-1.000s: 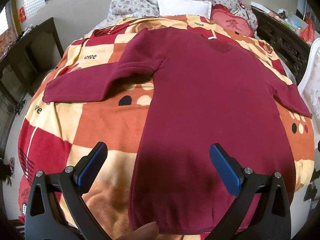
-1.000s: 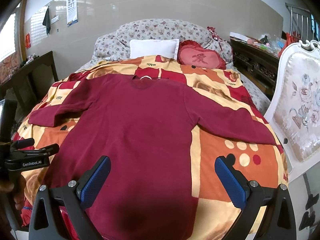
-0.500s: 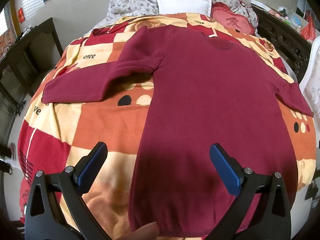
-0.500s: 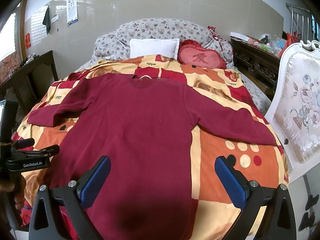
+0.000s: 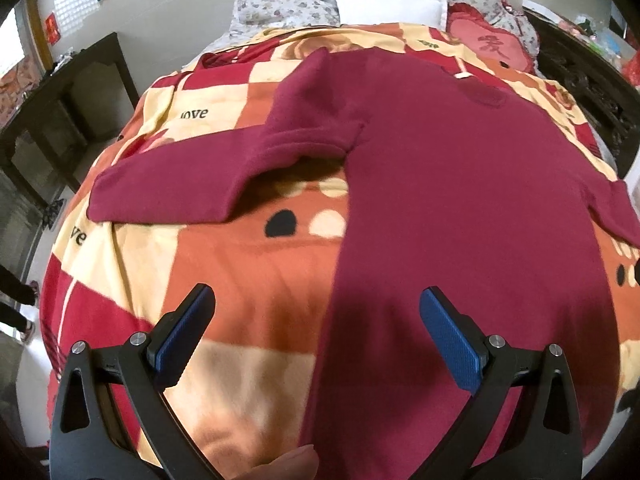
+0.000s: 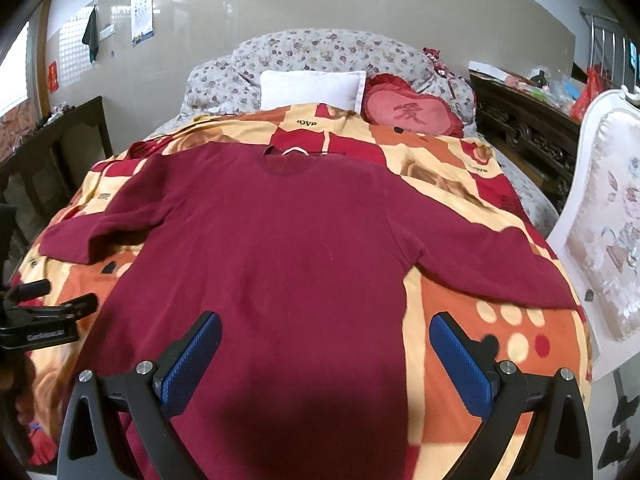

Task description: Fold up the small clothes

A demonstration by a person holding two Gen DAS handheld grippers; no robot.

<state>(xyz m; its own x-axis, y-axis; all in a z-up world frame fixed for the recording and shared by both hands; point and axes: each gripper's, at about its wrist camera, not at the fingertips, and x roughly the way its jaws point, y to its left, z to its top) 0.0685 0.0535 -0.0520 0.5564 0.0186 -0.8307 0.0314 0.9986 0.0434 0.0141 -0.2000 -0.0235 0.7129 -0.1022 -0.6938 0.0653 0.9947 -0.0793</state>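
1. Two grippers were seen above the near end of a bed, and a dark red long-sleeved knit garment [image 6: 288,248] was laid flat on an orange, cream and red patterned blanket [image 5: 224,264], front up and not yet folded.
2. The garment's long axis was observed to run away from both cameras: the hem lay nearest the jaws and the neckline [image 6: 286,160] lay farthest, towards a white rectangular pillow [image 6: 312,88].
3. The left gripper [image 5: 320,336] was held with its blue-padded jaws spread wide and nothing between them. It was positioned over the garment's left side edge near the hem, so that one pad was over blanket and the other over fabric.
4. The right gripper [image 6: 326,360] was likewise held wide apart and empty. It was positioned over the right half of the body near the hem.
5. The left sleeve [image 5: 192,184] was spread outwards on the left gripper's side; the right sleeve [image 6: 492,264] was spread outwards on the right gripper's side.
6. Each sleeve was judged to be nearer to the gripper on its own side, so a sleeve fold inwards was judged the likely first step.
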